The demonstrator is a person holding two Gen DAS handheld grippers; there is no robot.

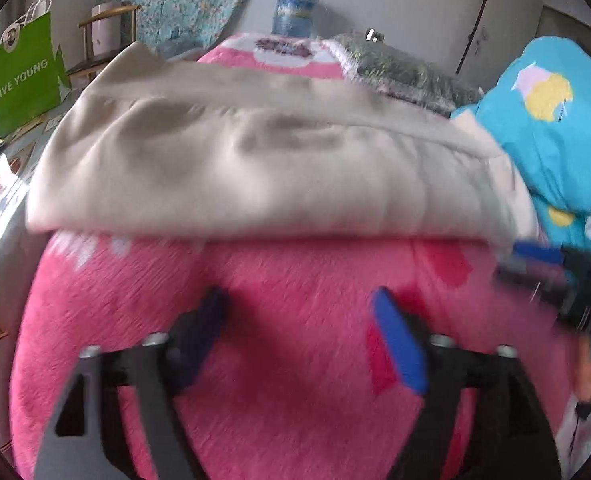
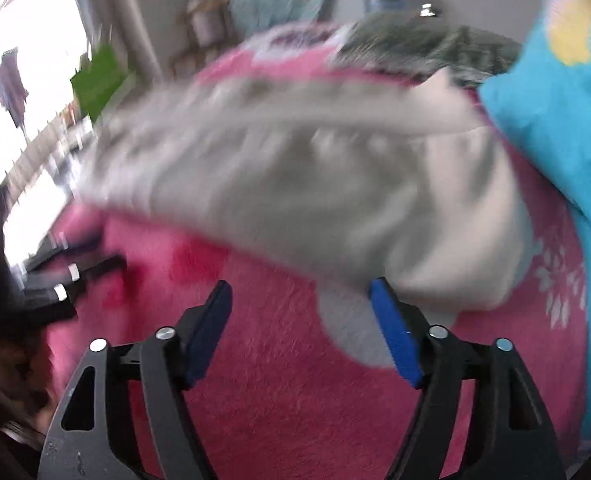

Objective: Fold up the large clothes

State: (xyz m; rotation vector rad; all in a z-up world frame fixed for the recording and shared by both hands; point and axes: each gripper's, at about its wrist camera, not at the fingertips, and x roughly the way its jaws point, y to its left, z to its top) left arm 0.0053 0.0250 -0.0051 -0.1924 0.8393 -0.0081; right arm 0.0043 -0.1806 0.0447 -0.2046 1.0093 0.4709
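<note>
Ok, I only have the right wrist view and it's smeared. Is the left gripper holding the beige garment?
Observer: No. The left wrist view shows the left gripper open over the pink blanket, nothing between its fingers.
Operator: How does the near edge lie?
Observer: The beige garment lies folded, its near edge fairly straight across the blanket, beyond the fingertips.
Operator: And my gripper from there?
Observer: The right gripper shows at the right edge, by the garment's right corner; contact is too blurred to tell.

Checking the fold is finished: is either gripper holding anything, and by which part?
Nothing is held: left gripper and right gripper are open, clear of the beige garment.
</note>
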